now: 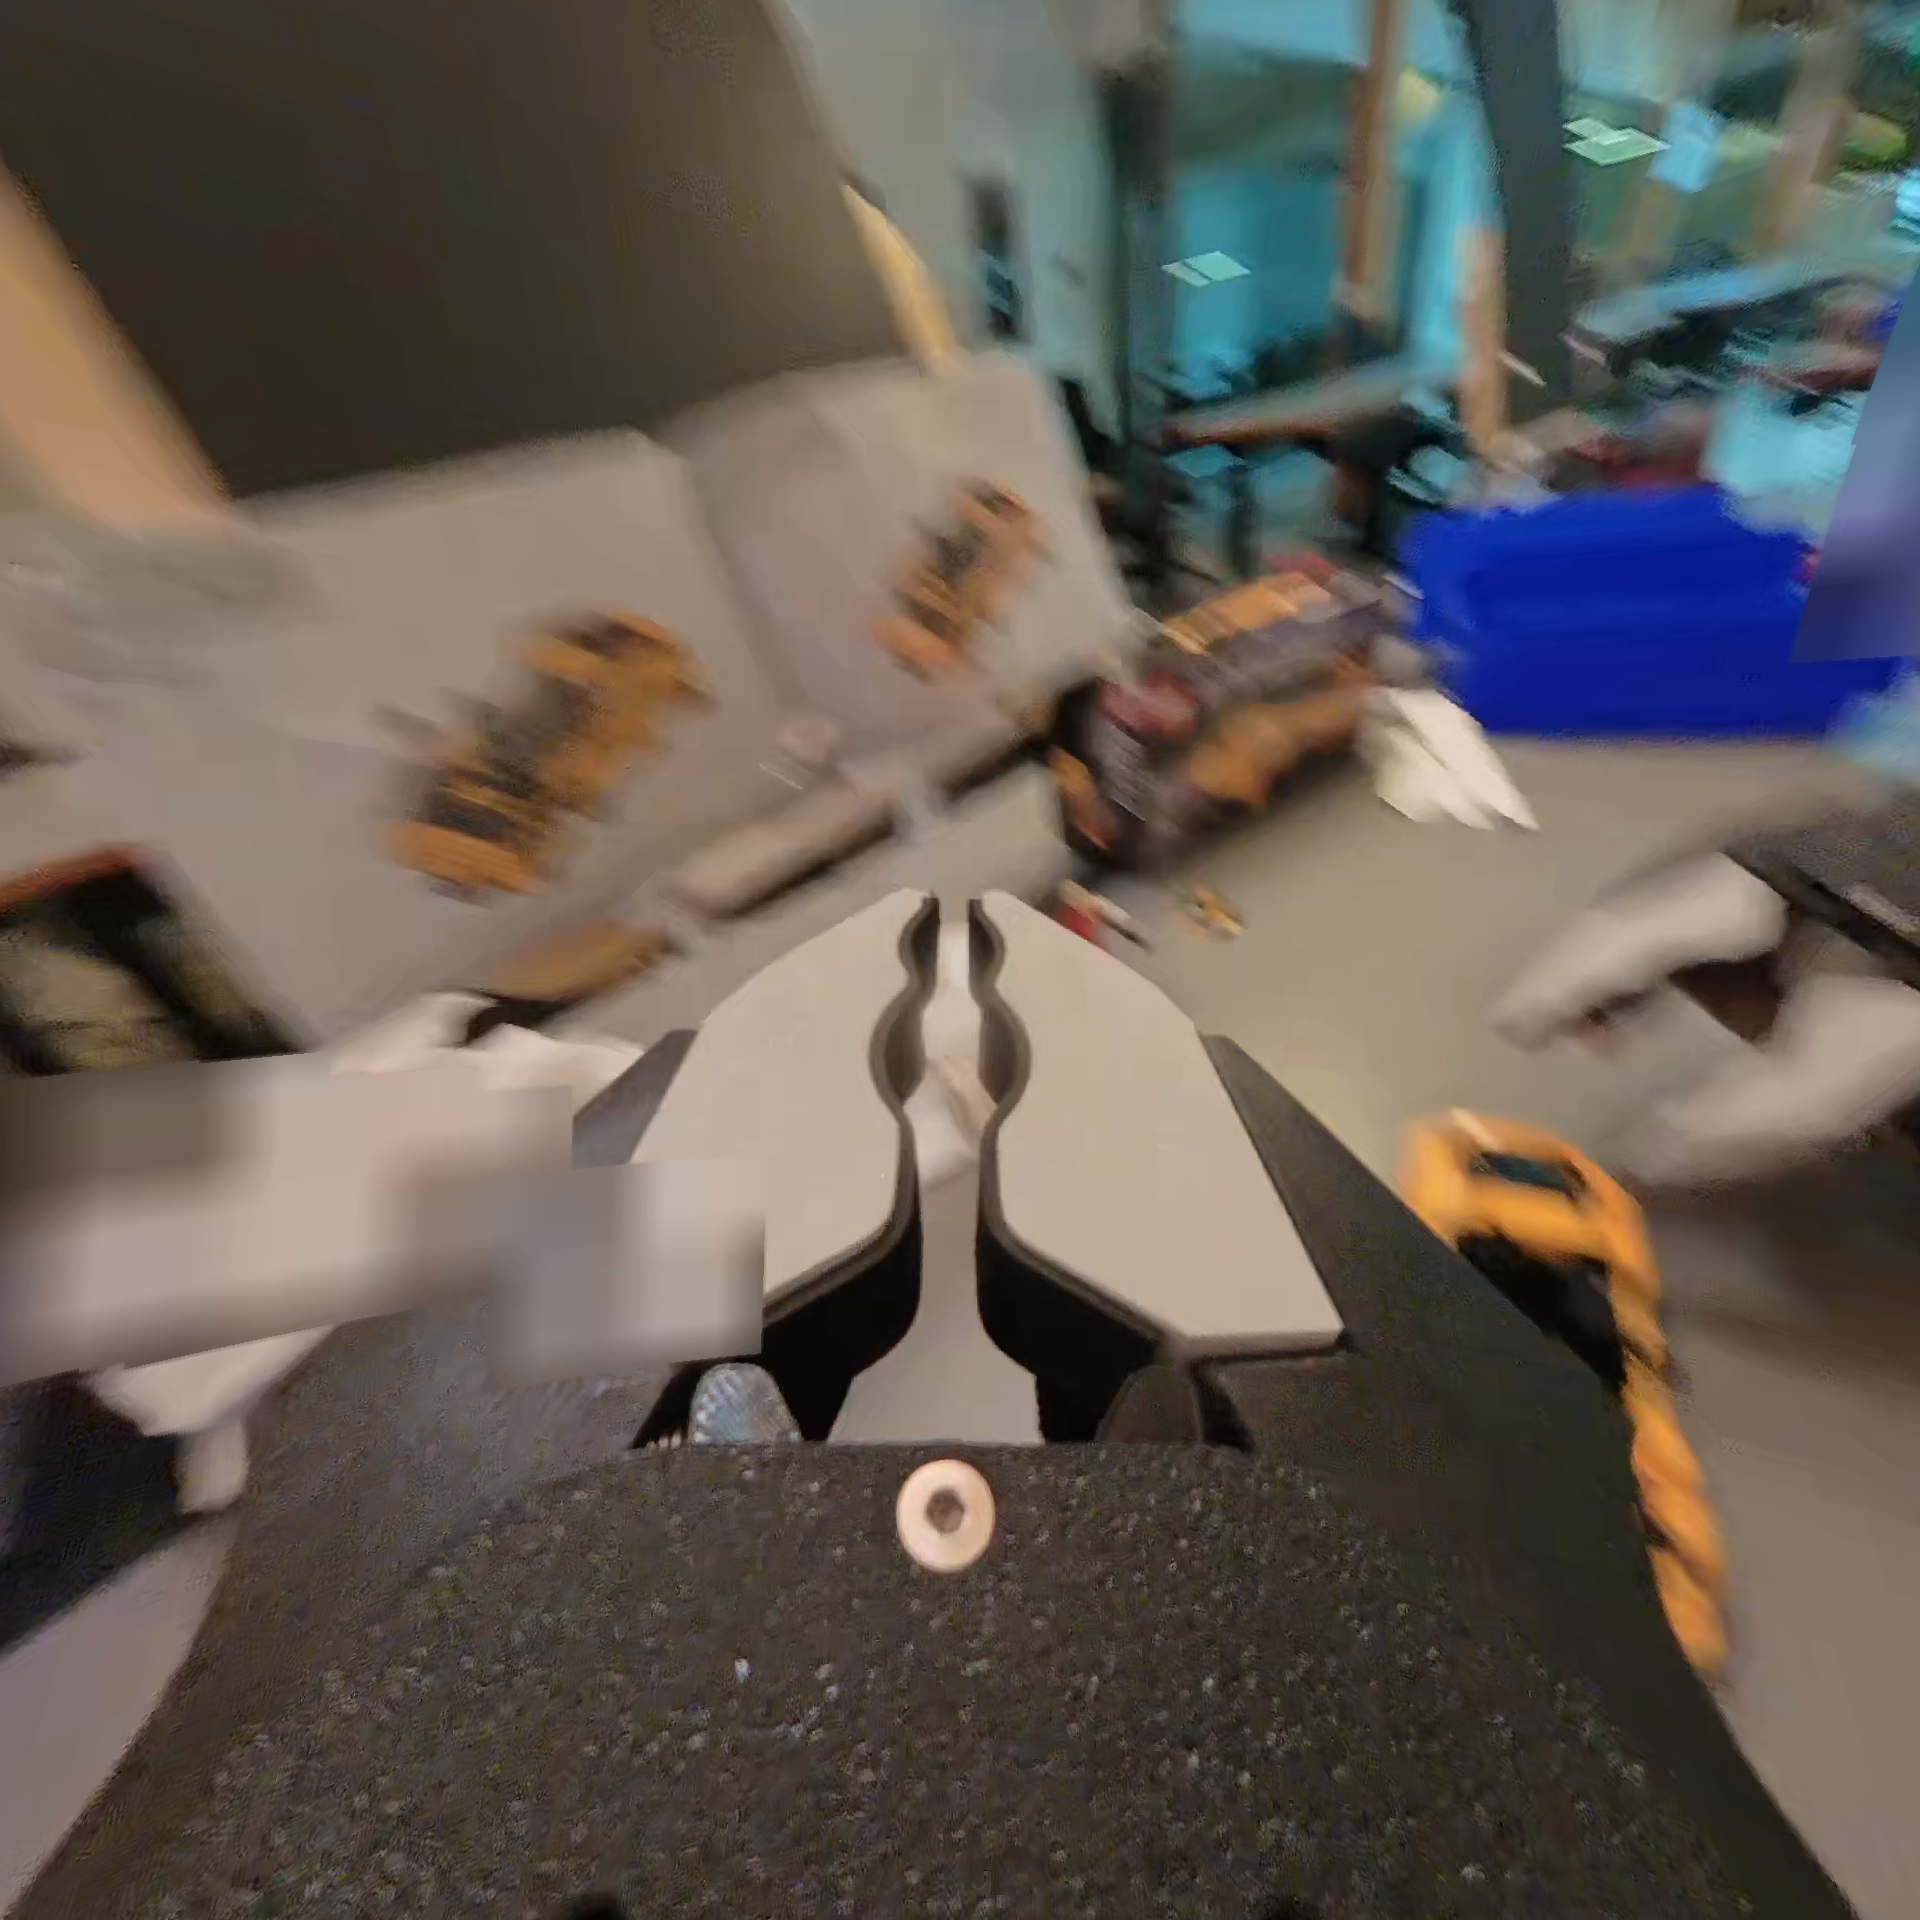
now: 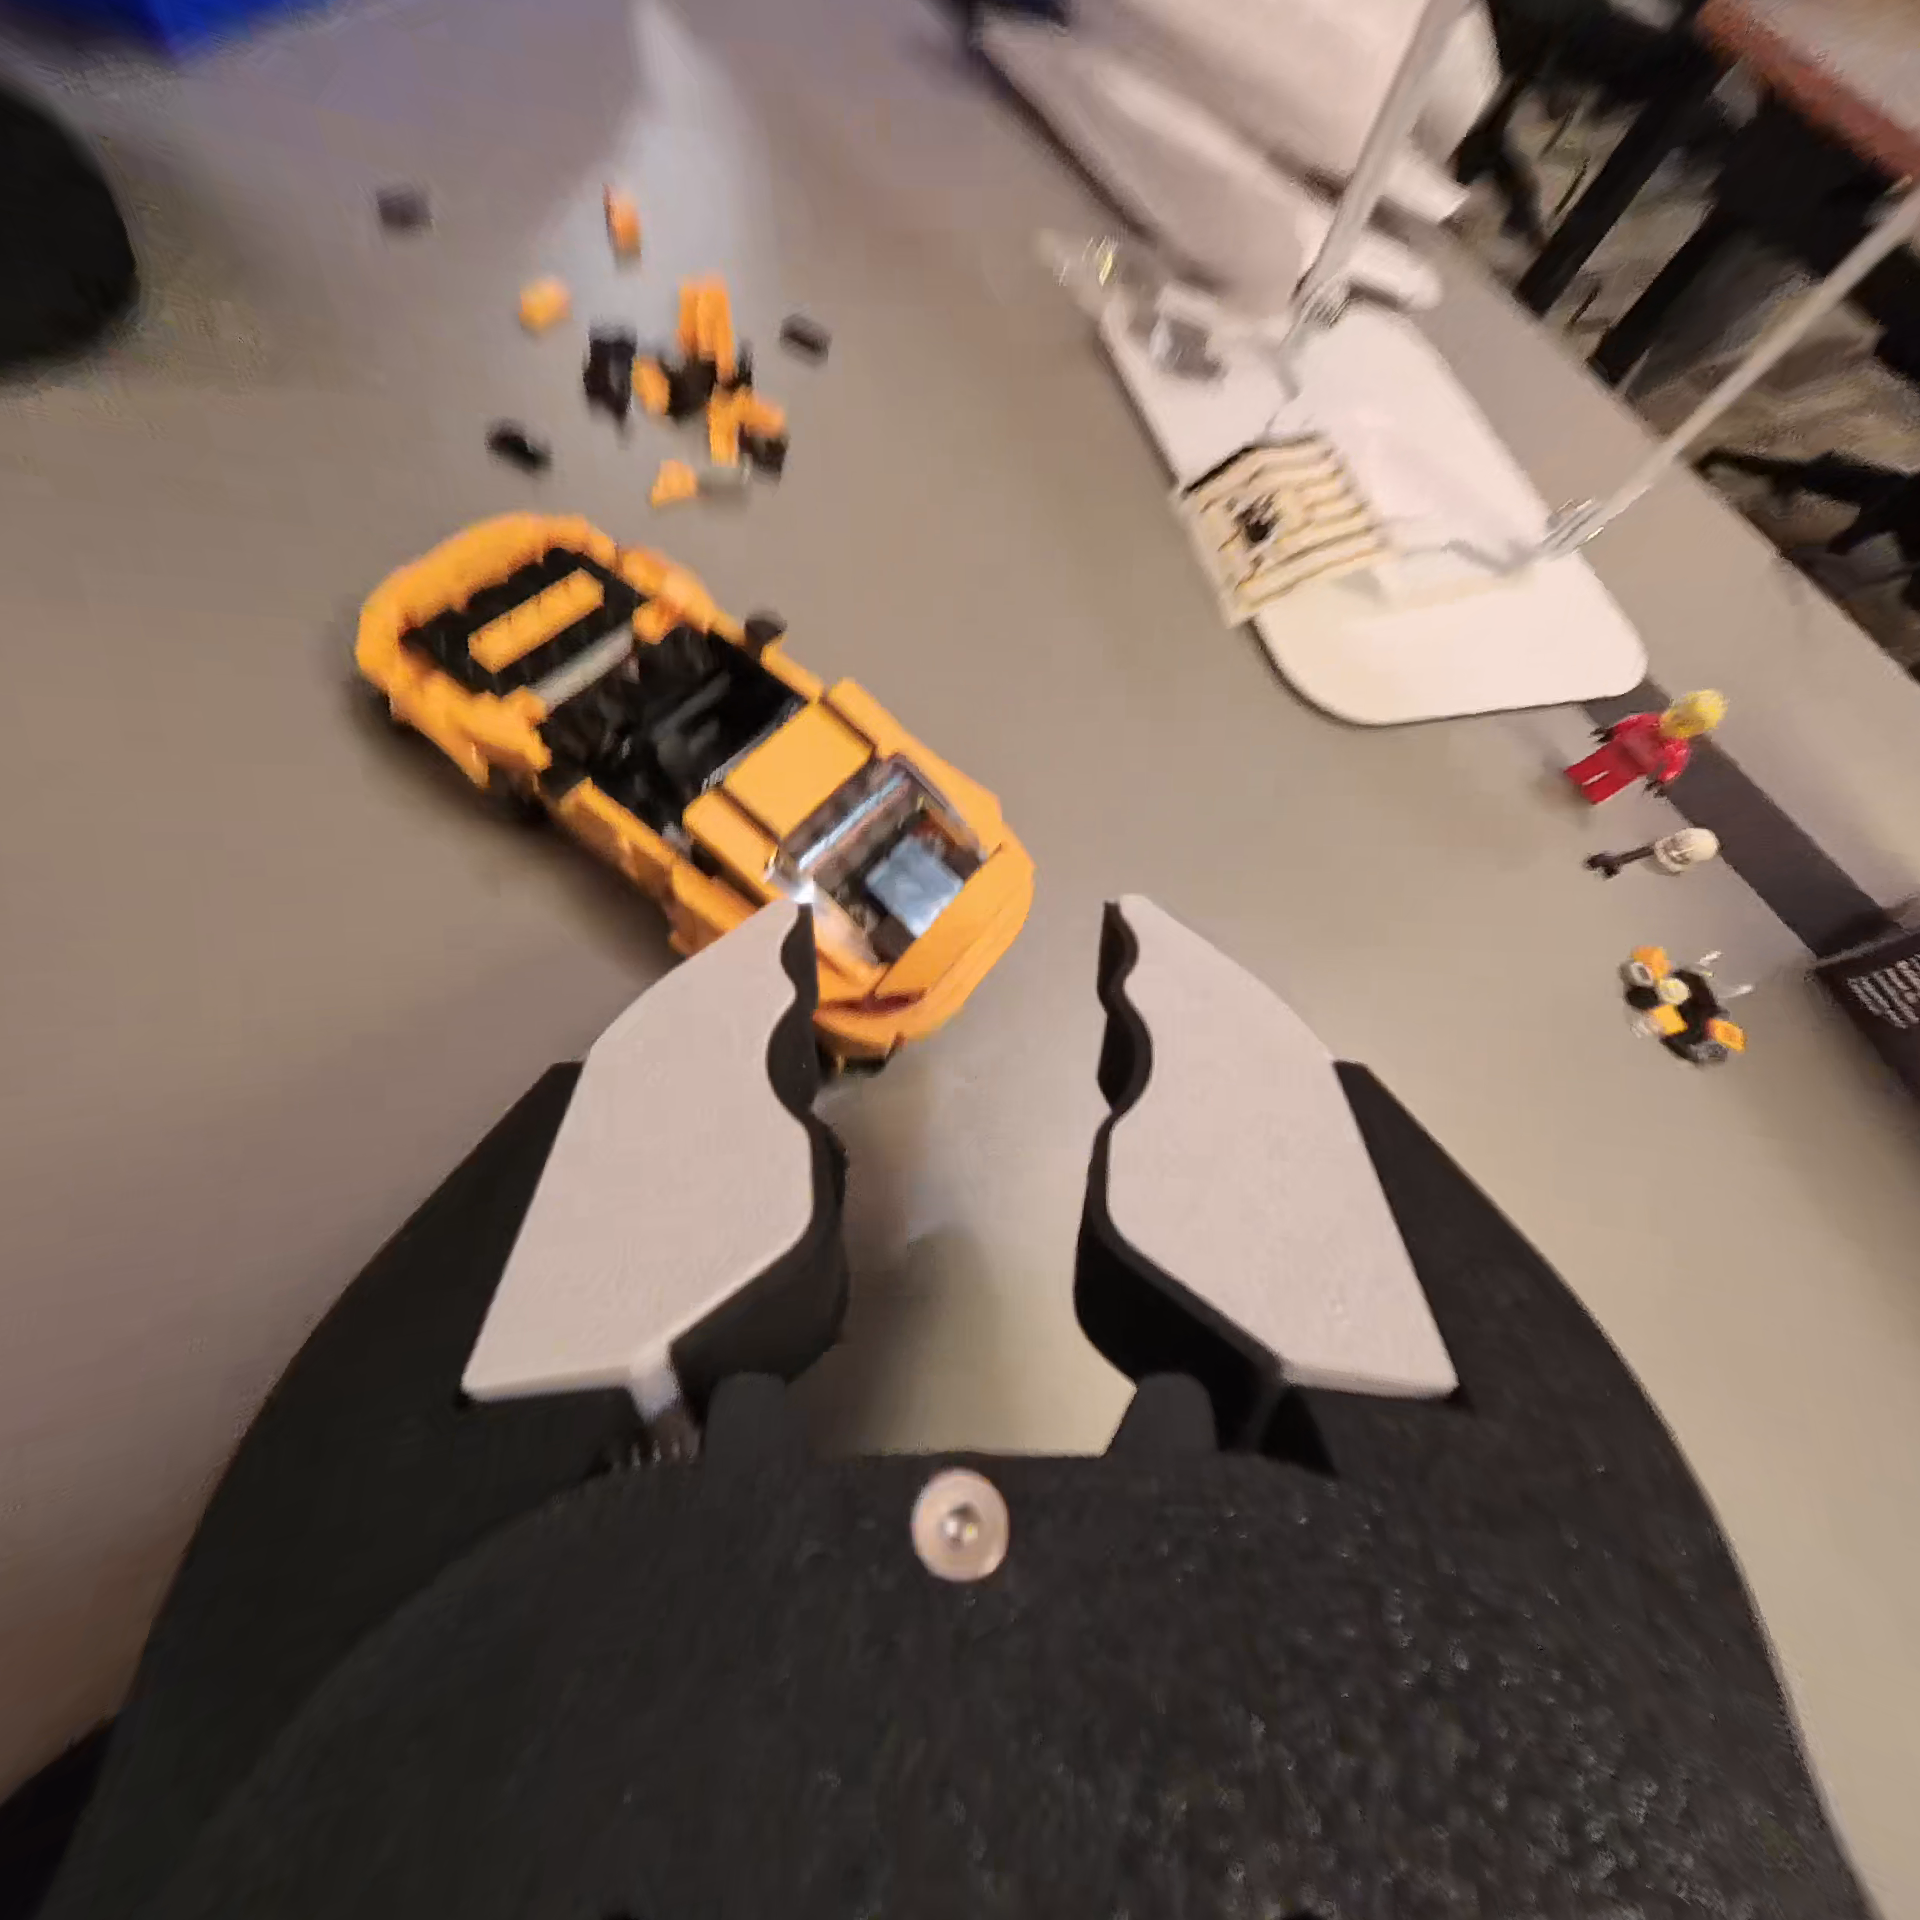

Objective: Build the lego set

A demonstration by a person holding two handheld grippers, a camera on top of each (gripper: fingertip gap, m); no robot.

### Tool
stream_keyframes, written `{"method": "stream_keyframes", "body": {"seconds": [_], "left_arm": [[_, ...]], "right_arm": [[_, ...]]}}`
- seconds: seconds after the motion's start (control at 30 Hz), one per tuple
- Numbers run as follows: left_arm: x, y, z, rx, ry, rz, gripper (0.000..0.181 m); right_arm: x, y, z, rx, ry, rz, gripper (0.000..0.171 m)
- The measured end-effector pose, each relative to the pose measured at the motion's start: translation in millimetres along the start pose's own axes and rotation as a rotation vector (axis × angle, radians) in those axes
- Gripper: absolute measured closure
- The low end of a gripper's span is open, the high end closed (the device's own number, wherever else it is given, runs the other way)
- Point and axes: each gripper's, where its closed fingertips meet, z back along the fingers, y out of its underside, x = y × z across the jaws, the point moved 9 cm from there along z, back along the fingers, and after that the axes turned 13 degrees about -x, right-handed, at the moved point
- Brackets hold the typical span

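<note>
The right gripper (image 2: 951, 914) hangs over the grey table (image 2: 208, 1039) with its jaws spread wide and nothing between them. Its left fingertip (image 2: 774, 935) overlaps the near end of the car (image 2: 686, 748) in the picture; whether it touches cannot be told. The car, orange and black, lies just ahead and to the left of this gripper, its long axis running from the fingertips away to the upper left. The cabin is open and a shiny piece sits at the near end, so the build looks unfinished.

Past the car's far end lies a scatter of loose bricks (image 2: 675, 374), orange and black, well apart from the claw. To the right, near the table edge, are a red minifigure (image 2: 1642, 748), a small white piece (image 2: 1678, 852) and a little orange-and-black cluster (image 2: 1678, 1003). Beyond them a white sheet (image 2: 1455, 644) carries a clear stand.

The left gripper (image 1: 954, 914) is nearly pressed together, only a thin slit between its pads, and seems to hold nothing. Its view is heavily blurred. The car shows low at its right, beside the gripper body. Farther off lie the open booklet (image 1: 582, 665), a box (image 1: 1226, 707) and a blue bin (image 1: 1621, 613).

The right gripper is the nearer to the car. It would likely need to shift left to straddle the body across its width.
</note>
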Motion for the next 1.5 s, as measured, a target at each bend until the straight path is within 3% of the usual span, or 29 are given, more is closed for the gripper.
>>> {"method": "stream_keyframes", "body": {"seconds": [0.1,0.2,0.37,0.4,0.43,0.47,0.6,0.77,0.93,1.13,1.23,1.5], "left_arm": [[55,-35,-22,-0.091,-0.237,-0.04,0.181],[88,-45,-40,-0.111,-0.358,-0.04,0.181],[110,-39,-48,-0.041,-0.417,-0.067,0.181],[112,-38,-46,-0.021,-0.416,-0.077,0.181],[111,-38,-42,-0.002,-0.408,-0.092,0.181],[110,-39,-37,0.018,-0.39,-0.106,0.181],[88,-28,-12,0.217,-0.201,-0.083,0.181],[40,17,42,0.564,-0.029,-0.083,0.173],[2,57,98,0.8,-0.12,-0.094,0.166],[-27,98,124,0.995,-0.232,-0.094,0.164],[-29,112,123,1.041,-0.204,-0.057,0.162],[-57,124,91,0.855,0.043,0.123,0.17]], "right_arm": [[-5,-7,5,-0.148,0.062,-0.057,0.119],[-9,-9,9,-0.197,0.136,-0.04,0.119],[-18,-8,13,-0.232,0.226,-0.074,0.114],[-19,-9,15,-0.251,0.243,-0.079,0.117],[-20,-10,18,-0.271,0.261,-0.076,0.137],[-21,-12,23,-0.294,0.293,-0.068,0.171],[-25,-20,34,-0.402,0.347,-0.073,0.171],[-30,-18,39,-0.426,0.397,-0.104,0.171],[-29,-14,36,-0.403,0.391,-0.096,0.171],[-29,-8,32,-0.363,0.375,-0.109,0.171],[-30,-7,33,-0.356,0.379,-0.109,0.171],[-31,-7,37,-0.352,0.382,-0.117,0.171]]}}
